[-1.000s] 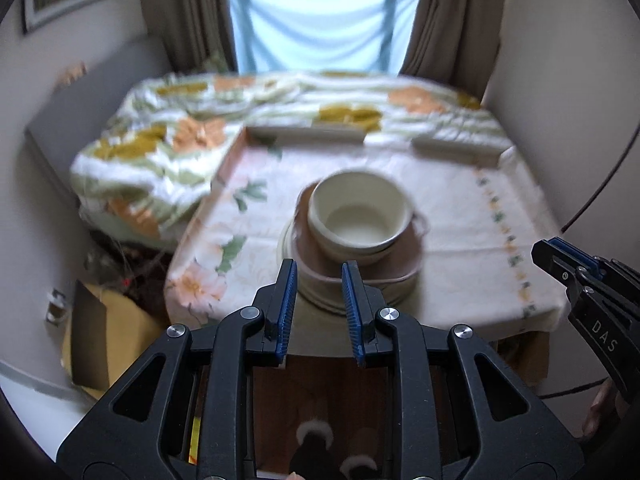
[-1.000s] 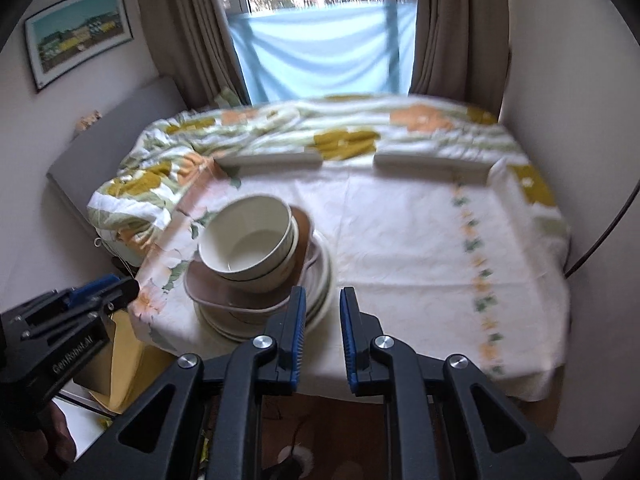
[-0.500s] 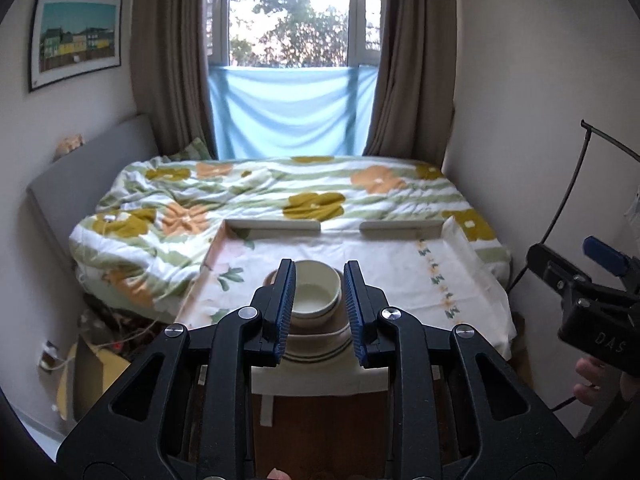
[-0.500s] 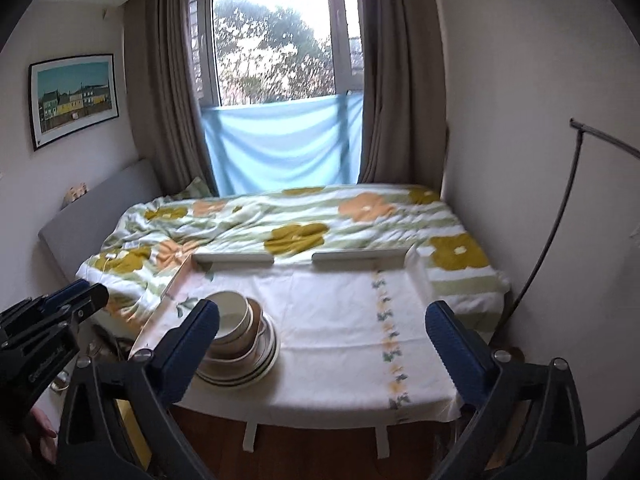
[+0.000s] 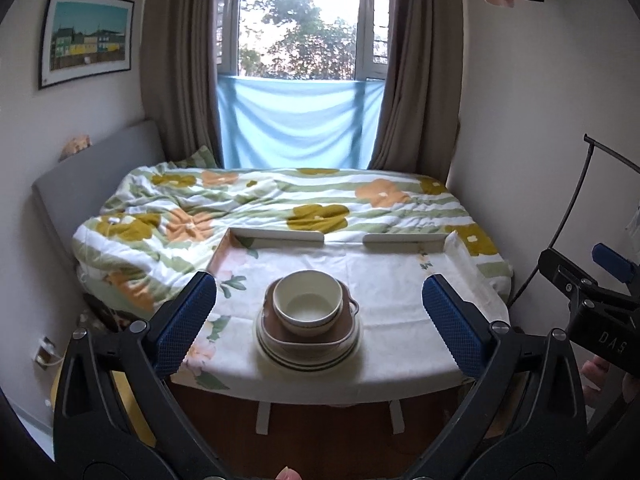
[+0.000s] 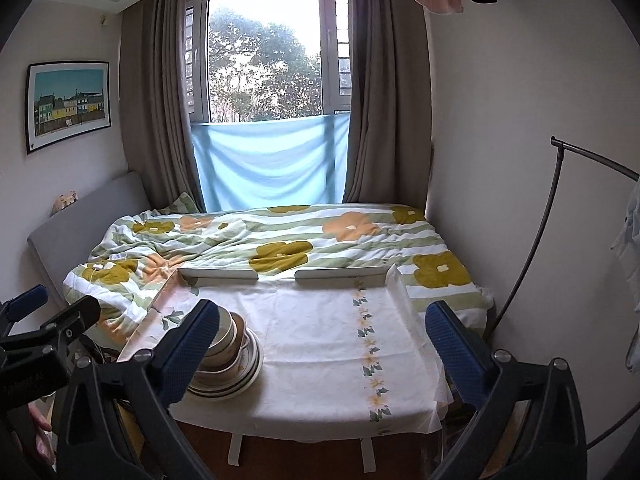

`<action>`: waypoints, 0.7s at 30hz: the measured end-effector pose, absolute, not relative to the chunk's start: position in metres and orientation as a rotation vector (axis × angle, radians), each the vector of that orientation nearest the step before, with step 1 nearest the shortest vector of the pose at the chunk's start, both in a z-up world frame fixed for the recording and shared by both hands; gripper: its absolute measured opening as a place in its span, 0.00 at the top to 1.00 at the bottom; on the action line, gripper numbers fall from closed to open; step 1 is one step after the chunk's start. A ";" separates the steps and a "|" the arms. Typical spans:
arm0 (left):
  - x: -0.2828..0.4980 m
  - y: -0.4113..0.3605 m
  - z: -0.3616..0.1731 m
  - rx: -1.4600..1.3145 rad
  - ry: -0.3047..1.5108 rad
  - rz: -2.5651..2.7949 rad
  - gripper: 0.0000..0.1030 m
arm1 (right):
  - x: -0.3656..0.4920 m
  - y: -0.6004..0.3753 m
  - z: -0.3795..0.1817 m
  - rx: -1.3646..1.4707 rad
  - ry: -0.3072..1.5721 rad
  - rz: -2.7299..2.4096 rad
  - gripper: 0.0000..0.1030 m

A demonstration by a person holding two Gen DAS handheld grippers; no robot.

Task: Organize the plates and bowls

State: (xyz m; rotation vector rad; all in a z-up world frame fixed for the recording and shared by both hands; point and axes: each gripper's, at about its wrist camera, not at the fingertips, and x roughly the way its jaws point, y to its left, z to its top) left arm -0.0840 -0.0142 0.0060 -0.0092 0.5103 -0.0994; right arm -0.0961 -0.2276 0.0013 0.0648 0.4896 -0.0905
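Observation:
A cream bowl (image 5: 308, 300) sits in a brown square dish (image 5: 316, 336) on top of striped-rim plates (image 5: 308, 360), near the front edge of a table with a floral cloth (image 5: 400, 300). My left gripper (image 5: 316, 284) hangs in the air short of the table, facing this stack; its jaws are opening and nothing is between them. In the right wrist view the same stack (image 6: 236, 356) stands at the table's front left, partly hidden behind one finger (image 6: 192, 348). My right gripper (image 6: 322, 308) is open and empty, back from the table (image 6: 320, 340).
Two low white rails (image 5: 280, 236) line the table's far edge. A bed with a flowered duvet (image 5: 280, 208) lies beyond, under a curtained window. A wall and a curved black stand (image 6: 540, 240) close in on the right. Wooden floor shows below the table.
Both grippers rose and drew back from the stack, tilting up so the window shows. The right jaws went from shut to wide open first, then the left.

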 end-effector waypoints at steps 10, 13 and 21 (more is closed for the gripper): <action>-0.084 -0.016 0.008 -0.003 0.504 -0.102 0.00 | -0.096 -0.228 0.002 0.067 0.480 -0.092 0.01; -0.084 -0.016 0.007 -0.007 0.500 -0.116 0.00 | -0.096 -0.228 0.002 0.067 0.476 -0.089 0.01; -0.088 -0.021 0.006 0.009 0.476 -0.125 0.00 | -0.095 -0.227 0.003 0.065 0.475 -0.086 0.01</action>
